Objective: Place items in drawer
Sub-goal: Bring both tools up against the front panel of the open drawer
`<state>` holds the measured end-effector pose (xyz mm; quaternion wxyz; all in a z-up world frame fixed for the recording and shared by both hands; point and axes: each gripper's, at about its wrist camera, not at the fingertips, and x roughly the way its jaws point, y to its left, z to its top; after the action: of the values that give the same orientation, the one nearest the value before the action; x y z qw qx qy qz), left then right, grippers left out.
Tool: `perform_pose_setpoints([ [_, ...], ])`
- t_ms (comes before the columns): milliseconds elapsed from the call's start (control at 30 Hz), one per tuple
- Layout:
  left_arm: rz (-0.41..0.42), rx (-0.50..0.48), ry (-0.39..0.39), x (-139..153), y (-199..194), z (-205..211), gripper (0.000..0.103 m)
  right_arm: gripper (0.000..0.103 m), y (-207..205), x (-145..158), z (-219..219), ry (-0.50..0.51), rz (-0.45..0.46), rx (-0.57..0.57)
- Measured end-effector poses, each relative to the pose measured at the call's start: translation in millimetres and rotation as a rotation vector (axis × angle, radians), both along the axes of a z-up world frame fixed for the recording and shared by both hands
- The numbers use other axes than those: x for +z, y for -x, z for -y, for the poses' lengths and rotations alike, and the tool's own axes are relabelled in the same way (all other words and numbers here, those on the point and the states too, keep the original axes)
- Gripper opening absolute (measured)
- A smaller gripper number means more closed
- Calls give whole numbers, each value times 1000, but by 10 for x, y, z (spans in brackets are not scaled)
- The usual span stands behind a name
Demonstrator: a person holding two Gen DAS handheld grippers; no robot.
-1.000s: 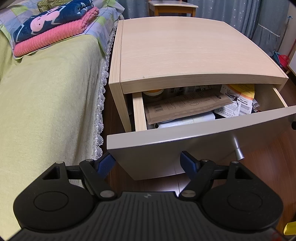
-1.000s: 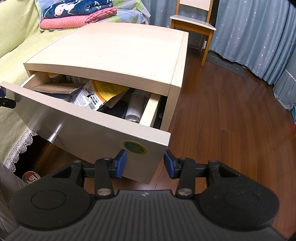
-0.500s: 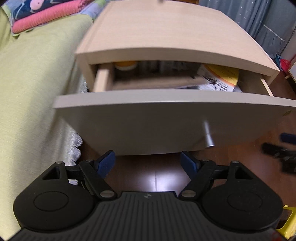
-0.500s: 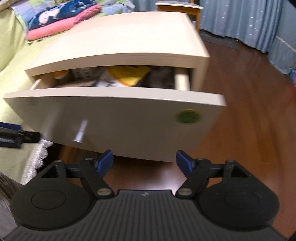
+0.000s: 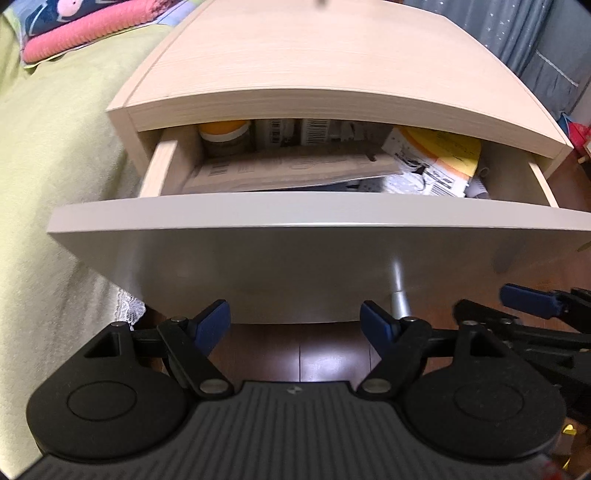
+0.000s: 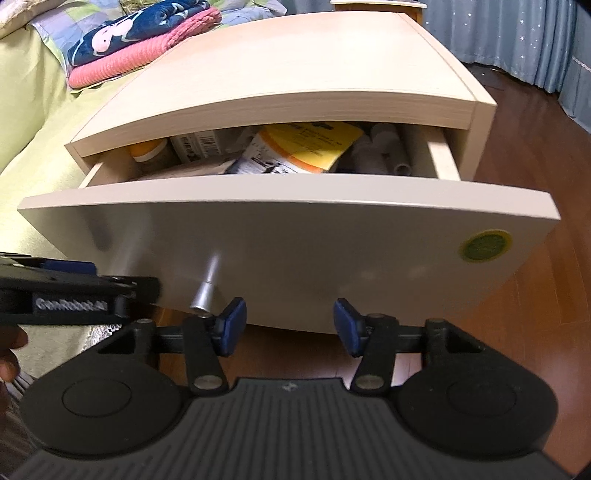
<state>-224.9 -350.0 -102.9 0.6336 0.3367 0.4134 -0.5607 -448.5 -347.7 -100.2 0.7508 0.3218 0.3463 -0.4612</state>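
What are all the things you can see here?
nightstand: 1, pale wood, beside the bed
drawer: 1, grey front, pulled open, full
knob: 1, silver, on the drawer front
sticker: 1, yellow-green, drawer front corner
jar: 1, orange lid, back corner of the drawer
envelope: 1, brown, flat in the drawer
booklet: 1, yellow and white, in the drawer
bed cover: 1, light green, on the bed
towels: 2, pink and dark blue, folded on the bed
curtain: 1, blue-grey, behind
floor: dark wood
left gripper: open, before the drawer
right gripper: open, beside the knob
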Motion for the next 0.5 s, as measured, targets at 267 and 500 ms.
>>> perform_pose_setpoints([
  [267, -2, 23, 7, -2, -7, 80, 77, 43, -50, -10, 33, -7, 9, -34],
  [500, -3, 28, 10, -14, -16, 88, 75, 40, -53, -22, 39, 3, 6, -38],
])
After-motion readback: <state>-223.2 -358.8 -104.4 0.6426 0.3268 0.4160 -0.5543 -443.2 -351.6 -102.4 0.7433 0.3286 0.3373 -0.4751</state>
